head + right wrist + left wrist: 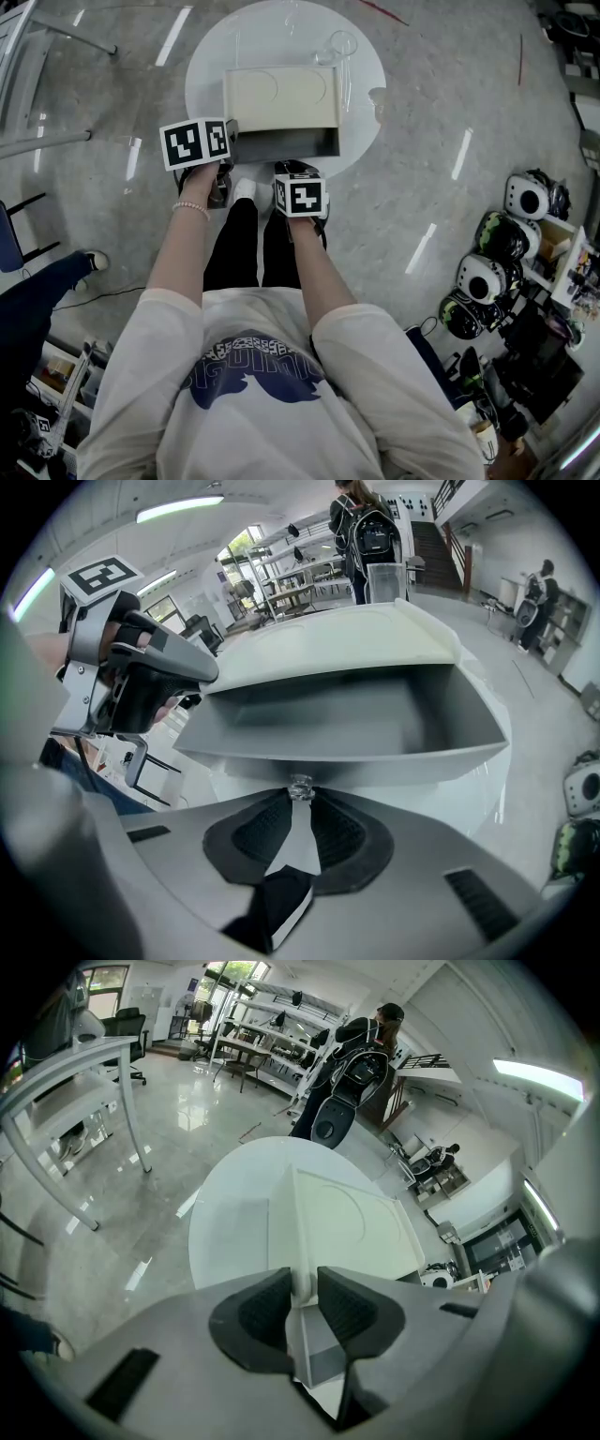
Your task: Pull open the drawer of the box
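The pull looks nearly finished. The drawer (281, 142) stands well out of the box (281, 98) towards the near side, its grey inside open to view and empty. What may remain is a last short draw, or simply letting go.

The box sits at the near part of the round white bench (208, 56), the drawer's front close to the near rim. The box is cream, low and flat, with a faint curved line pressed into its top. The drawer is a darker grey tray with thin straight walls, and a small clear knob (300, 787) sits at the middle of its front.

The right claw (300, 803) is drawn in narrow, its tips pinched on that knob. The left claw (303, 1290) stands wider and clamps the box's near left edge, pads on either side of the thin wall, steadying the box against the pull.

If more travel is wanted, the right claw should pull straight towards the near side, level with the drawer, while the left keeps its clamp. The knob is small and smooth, so a skewed tug could slip off it.
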`<action>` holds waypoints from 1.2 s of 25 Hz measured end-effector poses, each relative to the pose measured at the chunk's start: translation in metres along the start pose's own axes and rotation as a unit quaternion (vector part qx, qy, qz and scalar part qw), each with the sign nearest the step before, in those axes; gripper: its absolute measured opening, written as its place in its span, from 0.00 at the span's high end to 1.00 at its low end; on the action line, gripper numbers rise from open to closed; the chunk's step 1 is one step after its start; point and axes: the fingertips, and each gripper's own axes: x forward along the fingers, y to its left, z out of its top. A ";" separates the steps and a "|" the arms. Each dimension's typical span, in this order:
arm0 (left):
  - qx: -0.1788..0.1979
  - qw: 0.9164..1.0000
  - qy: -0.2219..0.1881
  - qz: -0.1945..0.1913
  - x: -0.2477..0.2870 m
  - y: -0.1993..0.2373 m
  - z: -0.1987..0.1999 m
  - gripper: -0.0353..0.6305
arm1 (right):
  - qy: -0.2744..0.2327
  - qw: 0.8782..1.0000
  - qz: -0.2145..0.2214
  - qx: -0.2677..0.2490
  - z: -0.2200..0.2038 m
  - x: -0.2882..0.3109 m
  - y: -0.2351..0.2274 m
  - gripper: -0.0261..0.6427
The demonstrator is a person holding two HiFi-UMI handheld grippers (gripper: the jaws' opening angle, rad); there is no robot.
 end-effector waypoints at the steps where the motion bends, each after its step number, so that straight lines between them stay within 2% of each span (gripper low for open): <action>1: 0.000 1.000 0.000 0.000 0.000 0.000 0.000 0.80 | 0.000 1.000 -0.001 0.000 -0.001 0.000 0.000 0.87; 30: -0.003 1.000 -0.002 0.003 0.000 -0.001 0.001 0.80 | 0.022 1.000 0.001 0.007 -0.049 -0.012 -0.001 0.87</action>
